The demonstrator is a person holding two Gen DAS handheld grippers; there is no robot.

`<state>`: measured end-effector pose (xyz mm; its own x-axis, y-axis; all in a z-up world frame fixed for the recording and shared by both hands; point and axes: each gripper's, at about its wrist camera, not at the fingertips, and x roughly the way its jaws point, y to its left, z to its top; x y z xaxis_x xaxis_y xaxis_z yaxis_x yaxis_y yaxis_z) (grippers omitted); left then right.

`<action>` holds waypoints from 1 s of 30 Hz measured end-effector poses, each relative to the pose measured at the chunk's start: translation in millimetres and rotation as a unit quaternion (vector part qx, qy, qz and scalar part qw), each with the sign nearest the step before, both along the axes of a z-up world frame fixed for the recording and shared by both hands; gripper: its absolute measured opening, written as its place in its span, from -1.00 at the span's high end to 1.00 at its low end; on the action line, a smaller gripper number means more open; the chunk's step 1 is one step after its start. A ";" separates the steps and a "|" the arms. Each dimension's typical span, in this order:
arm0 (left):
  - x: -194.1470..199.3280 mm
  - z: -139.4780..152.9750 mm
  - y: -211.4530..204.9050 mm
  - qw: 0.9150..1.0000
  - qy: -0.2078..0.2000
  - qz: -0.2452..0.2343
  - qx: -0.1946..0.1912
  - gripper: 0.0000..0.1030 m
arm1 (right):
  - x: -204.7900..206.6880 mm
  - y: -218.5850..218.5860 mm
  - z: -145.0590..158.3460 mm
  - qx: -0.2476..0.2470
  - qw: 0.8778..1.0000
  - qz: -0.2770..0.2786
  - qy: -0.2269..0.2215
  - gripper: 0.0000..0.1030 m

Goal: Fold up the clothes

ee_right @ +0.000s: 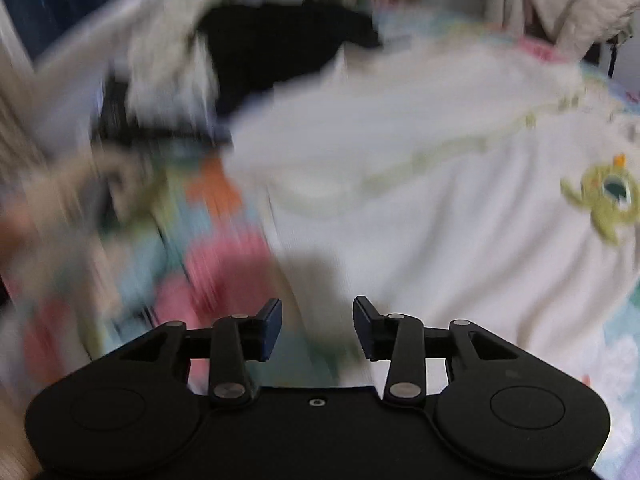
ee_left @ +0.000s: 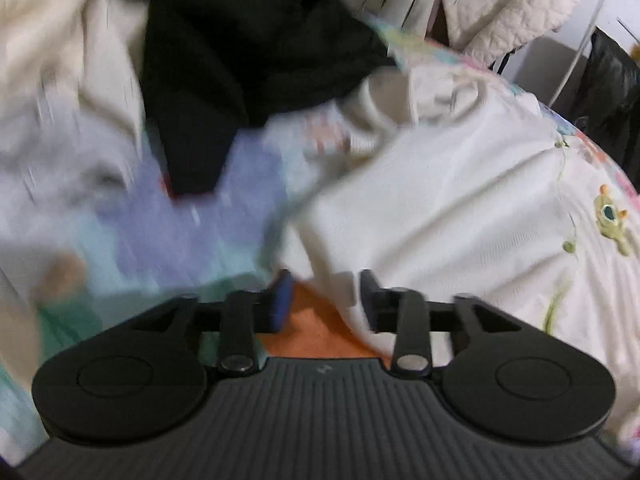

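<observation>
My left hand-held gripper (ee_left: 325,300) spread, nothing between pads, hanging over near edge of white sweater (ee_left: 440,200). My right hand-held gripper (ee_right: 318,328) also spread, empty, above same sweater's near edge. Sweater lies spread on patchwork bedspread (ee_left: 192,216), green frog patch (ee_right: 608,200) toward right side. Beyond it, black garment (ee_left: 248,52) crumpled, touching sweater's collar. Farther back, cream quilted jacket (ee_left: 504,4), possibly hanging; heavy motion blur.
</observation>
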<state>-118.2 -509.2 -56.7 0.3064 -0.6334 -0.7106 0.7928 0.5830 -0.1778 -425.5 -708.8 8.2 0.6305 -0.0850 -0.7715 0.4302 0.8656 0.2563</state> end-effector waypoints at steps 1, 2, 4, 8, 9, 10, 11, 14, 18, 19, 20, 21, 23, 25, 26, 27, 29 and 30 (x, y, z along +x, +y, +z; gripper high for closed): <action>-0.6 6.9 -2.0 1.000 -0.018 -0.004 -0.014 0.14 | 7.4 -6.9 9.1 -0.002 1.000 -0.008 -0.017 0.05; -0.5 16.3 -4.9 0.999 -0.036 -0.010 -0.032 0.02 | 14.8 -13.7 18.1 -0.005 0.999 -0.017 -0.035 -0.04; -1.3 31.0 -13.4 0.996 -0.071 -0.017 -0.052 -0.15 | 29.4 -27.6 35.0 -0.009 0.997 -0.033 -0.068 -0.06; 0.3 52.2 -49.7 0.987 -0.140 -0.057 -0.048 -0.39 | 67.2 -58.5 37.7 -0.008 0.994 -0.043 -0.103 -0.06; 3.7 52.7 -62.4 0.986 -0.146 -0.063 -0.043 -0.39 | 76.8 -65.5 37.6 -0.011 0.993 -0.045 -0.110 -0.06; 8.4 51.1 -77.6 0.986 -0.146 -0.071 -0.037 -0.39 | 82.8 -70.6 32.7 -0.024 0.992 -0.050 -0.113 -0.06; 13.0 49.3 -92.4 0.986 -0.144 -0.077 -0.032 -0.39 | 88.3 -75.2 26.7 -0.037 0.991 -0.055 -0.116 -0.06; 23.8 37.3 -131.3 0.990 -0.111 -0.089 -0.020 -0.39 | 93.9 -78.9 -16.1 -0.039 0.987 -0.073 -0.139 -0.06; 44.4 7.4 -185.8 0.995 -0.058 -0.075 0.024 -0.39 | 75.8 -102.3 -62.6 0.026 0.986 -0.101 -0.129 -0.06; 48.3 0.7 -196.8 0.995 -0.058 -0.069 0.043 -0.39 | 71.4 -107.7 -71.5 0.037 0.986 -0.105 -0.123 -0.06; 52.3 -6.1 -207.9 0.995 -0.057 -0.062 0.062 -0.39 | 69.3 -112.4 -73.4 0.037 0.985 -0.112 -0.123 -0.06; 56.2 -12.9 -218.9 0.994 -0.056 -0.056 0.080 -0.33 | 67.2 -117.1 -75.4 0.037 0.985 -0.119 -0.124 -0.06; 64.3 -25.3 -239.6 0.991 -0.053 -0.045 0.116 0.23 | 63.1 -126.3 -79.3 0.037 0.983 -0.131 -0.125 -0.06; 74.6 -25.5 -247.3 0.990 -0.034 -0.055 0.129 0.79 | 62.1 -130.5 -82.2 0.045 0.981 -0.137 -0.129 -0.06; 79.7 -19.4 -247.2 0.990 -0.035 -0.051 0.124 0.79 | 61.7 -132.6 -83.7 0.049 0.980 -0.140 -0.131 -0.06; 84.6 -12.1 -247.1 0.991 -0.037 -0.046 0.118 0.79 | 61.2 -134.7 -85.1 0.053 0.979 -0.143 -0.133 -0.06; 92.3 13.0 -247.0 0.992 -0.059 -0.036 0.102 0.80 | 60.2 -139.0 -88.0 0.061 0.977 -0.149 -0.138 -0.06; 95.9 25.3 -246.7 0.993 -0.069 -0.031 0.093 0.80 | 59.7 -141.1 -89.5 0.065 0.976 -0.152 -0.140 -0.06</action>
